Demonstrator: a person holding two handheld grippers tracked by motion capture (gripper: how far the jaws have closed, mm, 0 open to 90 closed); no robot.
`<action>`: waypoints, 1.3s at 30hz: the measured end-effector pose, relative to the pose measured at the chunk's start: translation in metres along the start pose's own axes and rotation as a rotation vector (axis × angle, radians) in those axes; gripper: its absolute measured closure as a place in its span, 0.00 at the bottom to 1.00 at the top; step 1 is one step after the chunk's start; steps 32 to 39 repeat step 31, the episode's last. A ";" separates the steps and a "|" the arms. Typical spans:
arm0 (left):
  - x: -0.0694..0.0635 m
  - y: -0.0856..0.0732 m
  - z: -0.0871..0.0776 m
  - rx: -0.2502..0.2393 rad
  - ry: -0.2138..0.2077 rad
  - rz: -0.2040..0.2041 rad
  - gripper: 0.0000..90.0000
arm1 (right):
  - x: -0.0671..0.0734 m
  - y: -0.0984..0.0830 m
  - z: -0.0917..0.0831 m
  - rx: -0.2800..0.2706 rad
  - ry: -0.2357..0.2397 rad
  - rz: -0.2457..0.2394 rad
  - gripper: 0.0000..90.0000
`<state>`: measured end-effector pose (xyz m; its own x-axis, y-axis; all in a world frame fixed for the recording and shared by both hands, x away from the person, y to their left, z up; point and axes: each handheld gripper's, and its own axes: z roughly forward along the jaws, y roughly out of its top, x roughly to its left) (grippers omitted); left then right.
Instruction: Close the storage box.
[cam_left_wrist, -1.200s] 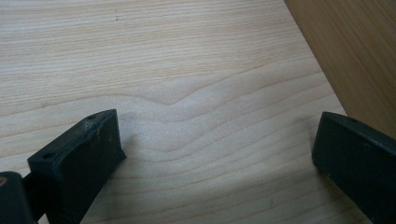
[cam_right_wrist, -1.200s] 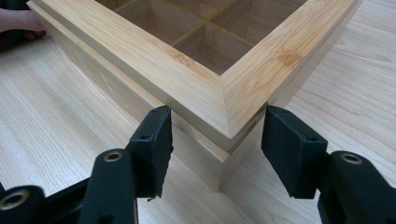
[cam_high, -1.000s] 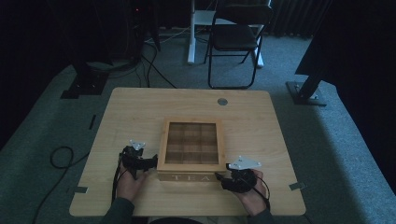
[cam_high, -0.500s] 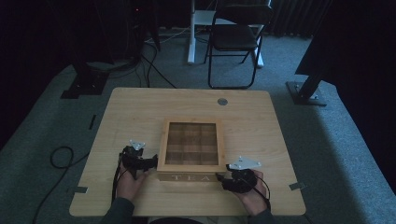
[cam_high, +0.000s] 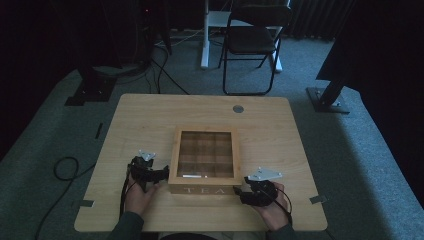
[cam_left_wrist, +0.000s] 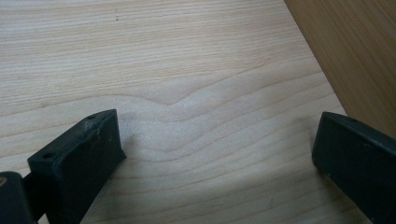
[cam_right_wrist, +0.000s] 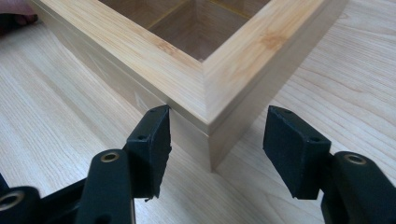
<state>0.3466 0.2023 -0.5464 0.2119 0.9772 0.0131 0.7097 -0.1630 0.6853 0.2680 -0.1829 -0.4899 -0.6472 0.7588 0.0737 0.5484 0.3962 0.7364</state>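
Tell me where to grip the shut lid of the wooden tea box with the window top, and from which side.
Grip the wooden tea box by its lid frame at the near right corner, coming from the person's side. The seam under the lid runs along the front face there, and the right gripper already straddles that corner, jaws just opening. The left gripper, open on bare table, could steady the left wall.

The tea box (cam_right_wrist: 205, 70) runs off the right gripper view's top edge; its compartments' contents are too dim in the high view to tell
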 end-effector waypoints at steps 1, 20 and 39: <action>0.000 0.000 0.000 0.000 0.000 0.000 0.02 | 0.000 0.000 0.000 -0.003 0.003 0.000 0.45; 0.000 0.000 0.000 -0.001 0.000 -0.001 0.02 | -0.050 0.022 -0.012 -0.169 -0.146 0.113 0.44; 0.000 0.001 0.001 -0.001 -0.001 -0.001 0.02 | -0.087 0.018 0.048 -0.059 -0.228 0.173 0.44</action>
